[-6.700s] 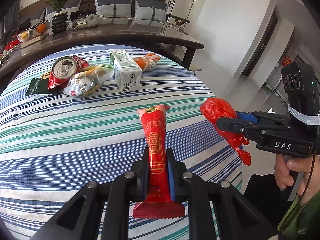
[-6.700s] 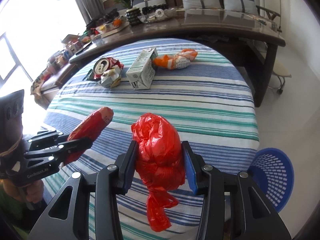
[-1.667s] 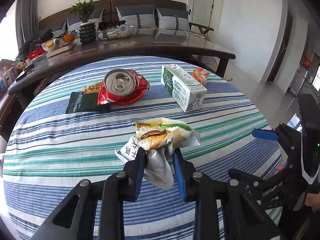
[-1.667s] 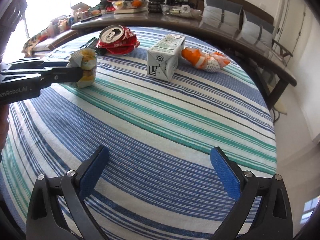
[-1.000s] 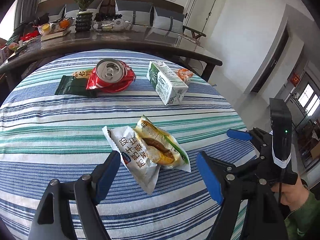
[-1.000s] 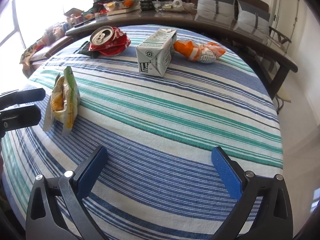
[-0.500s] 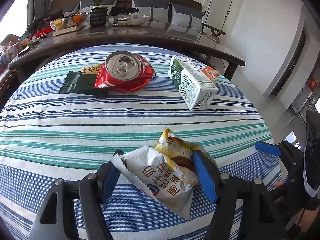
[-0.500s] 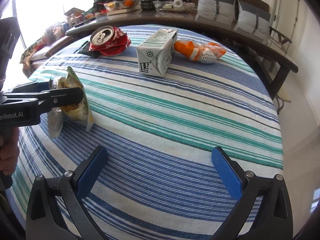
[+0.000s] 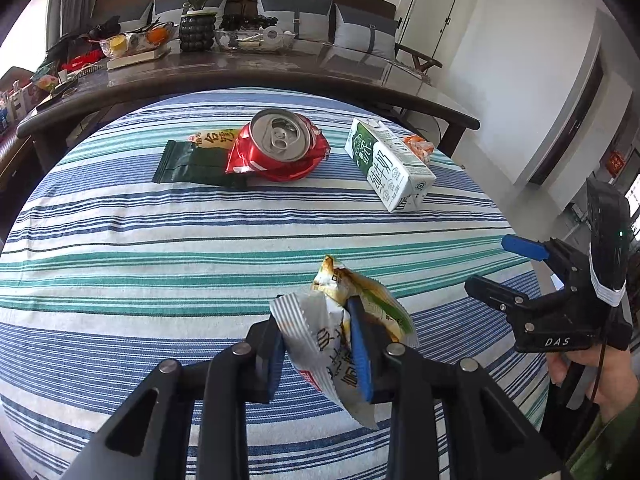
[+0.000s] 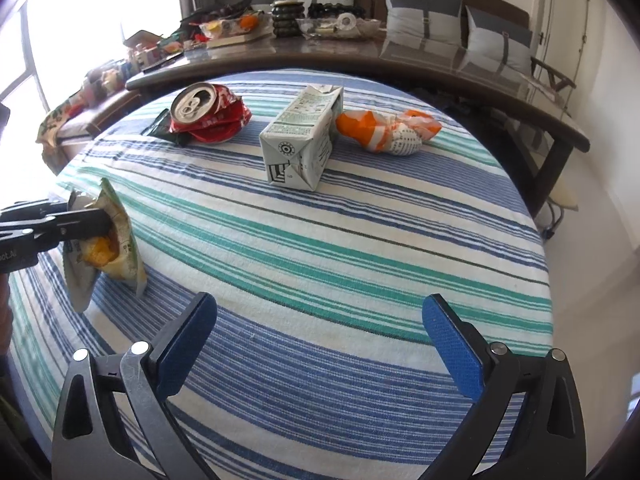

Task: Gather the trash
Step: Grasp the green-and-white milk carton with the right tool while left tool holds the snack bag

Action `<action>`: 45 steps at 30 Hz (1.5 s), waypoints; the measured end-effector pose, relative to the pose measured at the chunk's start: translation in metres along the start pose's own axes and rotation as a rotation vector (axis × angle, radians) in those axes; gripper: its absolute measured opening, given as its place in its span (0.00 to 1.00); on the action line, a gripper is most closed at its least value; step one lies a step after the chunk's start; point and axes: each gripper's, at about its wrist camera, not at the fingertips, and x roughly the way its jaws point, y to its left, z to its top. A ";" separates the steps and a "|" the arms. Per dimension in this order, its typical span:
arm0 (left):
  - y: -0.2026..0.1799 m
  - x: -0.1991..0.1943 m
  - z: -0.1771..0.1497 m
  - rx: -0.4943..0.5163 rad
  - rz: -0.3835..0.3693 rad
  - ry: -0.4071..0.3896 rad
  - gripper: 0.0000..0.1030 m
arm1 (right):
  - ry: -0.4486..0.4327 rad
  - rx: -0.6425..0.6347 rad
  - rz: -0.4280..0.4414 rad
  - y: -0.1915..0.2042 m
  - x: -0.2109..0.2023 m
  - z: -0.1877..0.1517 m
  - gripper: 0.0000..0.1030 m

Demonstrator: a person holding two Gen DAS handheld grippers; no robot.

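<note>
Two grippers share our work: the left gripper (image 9: 316, 344) has just been closing and now pinches the crinkled white-and-yellow foil snack wrapper (image 9: 340, 328), which stands between its blue pads just above the blue, teal and white striped woven tablecloth (image 9: 160, 240), near the front edge. The right gripper (image 10: 320, 344) hangs with its jaws wide apart and nothing between them.

We judge the step in hand to be securing and lifting this wrapper. The film is thin, slick and springy, so we should squeeze until it flattens, then lift straight, keeping the open end up lest crumbs spill.

Farther back lie the crushed red aluminium can (image 9: 280, 148), the boxy white-and-green paper milk carton (image 9: 388, 168), the flat dark green sachet (image 9: 188, 162) and the twisted orange-and-white wrapper (image 10: 388, 132).
</note>
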 end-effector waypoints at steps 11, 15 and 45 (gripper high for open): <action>0.013 0.011 0.007 0.030 -0.007 0.013 0.77 | 0.032 0.061 -0.046 0.009 0.066 0.099 0.86; 0.017 0.017 0.006 0.016 -0.047 0.039 0.77 | 0.044 0.091 -0.031 0.006 0.066 0.097 0.39; -0.002 -0.001 -0.003 0.156 -0.123 -0.004 0.81 | 0.017 0.083 0.030 -0.029 -0.032 -0.002 0.86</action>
